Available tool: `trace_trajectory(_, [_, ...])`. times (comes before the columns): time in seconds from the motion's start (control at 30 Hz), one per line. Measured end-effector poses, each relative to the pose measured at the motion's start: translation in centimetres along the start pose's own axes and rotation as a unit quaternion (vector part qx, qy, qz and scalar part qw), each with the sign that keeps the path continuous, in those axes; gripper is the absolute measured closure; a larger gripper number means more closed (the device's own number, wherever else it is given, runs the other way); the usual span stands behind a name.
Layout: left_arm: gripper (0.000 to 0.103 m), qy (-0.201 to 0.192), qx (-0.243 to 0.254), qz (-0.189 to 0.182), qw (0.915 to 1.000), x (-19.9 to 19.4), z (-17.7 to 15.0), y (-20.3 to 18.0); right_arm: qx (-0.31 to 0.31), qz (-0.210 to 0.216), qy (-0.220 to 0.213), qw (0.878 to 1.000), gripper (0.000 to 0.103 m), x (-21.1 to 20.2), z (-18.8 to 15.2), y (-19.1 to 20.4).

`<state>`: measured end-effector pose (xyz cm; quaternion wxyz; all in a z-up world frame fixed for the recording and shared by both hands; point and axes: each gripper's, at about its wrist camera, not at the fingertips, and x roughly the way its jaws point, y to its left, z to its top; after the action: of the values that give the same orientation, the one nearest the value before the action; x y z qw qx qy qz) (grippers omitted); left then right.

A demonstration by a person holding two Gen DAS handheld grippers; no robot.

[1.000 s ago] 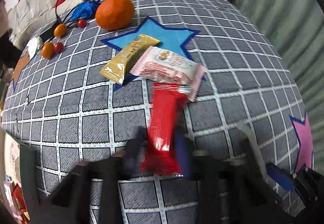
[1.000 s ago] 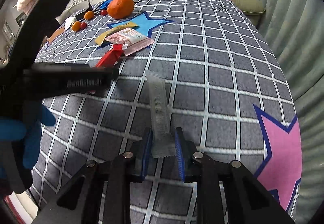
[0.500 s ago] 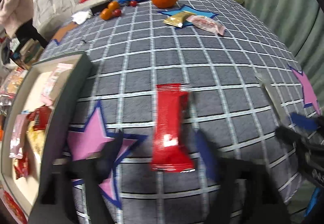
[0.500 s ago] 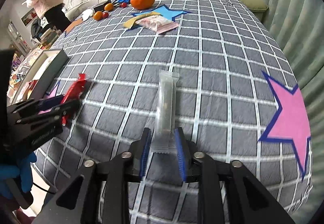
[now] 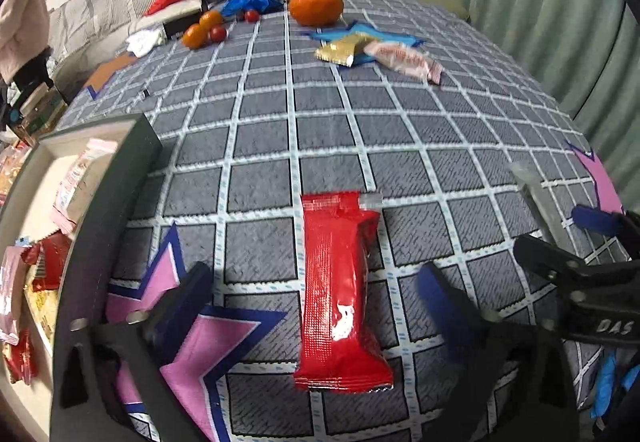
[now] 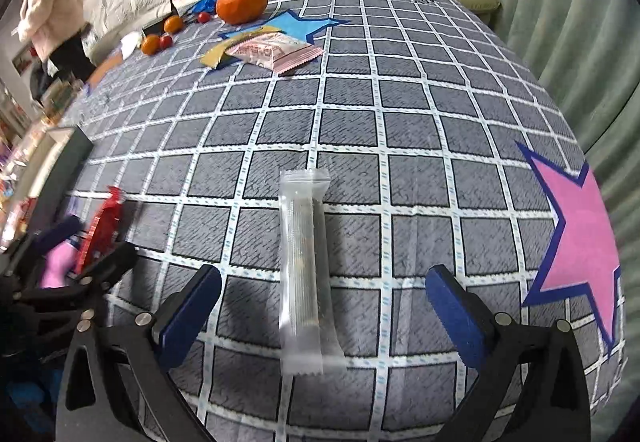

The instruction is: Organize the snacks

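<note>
One red snack pack (image 5: 342, 294) lies flat on the checked grey cloth (image 5: 312, 134), right between the wide-apart fingers of the left gripper (image 5: 316, 302). Its jaws have just been opening and the pads do not touch the pack. One clear snack pack (image 6: 306, 270) lies between the fingers of the right gripper (image 6: 322, 298), whose jaws have also just been opening, let go the same way. Far back sit one gold pack (image 5: 340, 51) and one pink-and-white pack (image 5: 404, 60) by a blue star. One big orange (image 5: 316, 4) and two small ones are there. A tray (image 5: 116, 178) of snacks is at the left. The right gripper's arm reads "DAS".
</note>
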<state>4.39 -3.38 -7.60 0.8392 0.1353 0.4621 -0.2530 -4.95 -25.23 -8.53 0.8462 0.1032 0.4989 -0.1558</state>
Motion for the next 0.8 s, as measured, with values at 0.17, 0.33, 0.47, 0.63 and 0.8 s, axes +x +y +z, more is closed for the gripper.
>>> trace_trajectory(0.17, [0.0,-0.02,0.001,0.0,0.9998,-0.1,-0.6,0.0,-0.011,-0.007,-0.034,0.999,0.0,0.3,-0.8,0.3])
trace_trajectory(0.33, [0.0,-0.023,0.001,-0.001,0.9997,-0.2,-0.6,0.0,-0.013,-0.007,-0.044,0.999,0.0,0.4,-0.9,0.3])
trace_trajectory(0.47, [0.0,-0.024,0.001,-0.001,0.9997,-0.2,-0.7,-0.1,-0.012,-0.008,-0.054,0.998,0.0,0.3,-1.1,0.4])
trace_trajectory(0.63, [0.0,-0.024,0.001,-0.001,0.9997,-0.2,-0.7,-0.1,-0.011,-0.008,-0.056,0.998,0.0,0.1,-1.2,0.3])
trace_trajectory(0.8, [0.0,-0.025,0.0,-0.001,0.9997,-0.2,-0.8,-0.1,-0.012,-0.008,-0.055,0.998,0.0,0.1,-1.2,0.3])
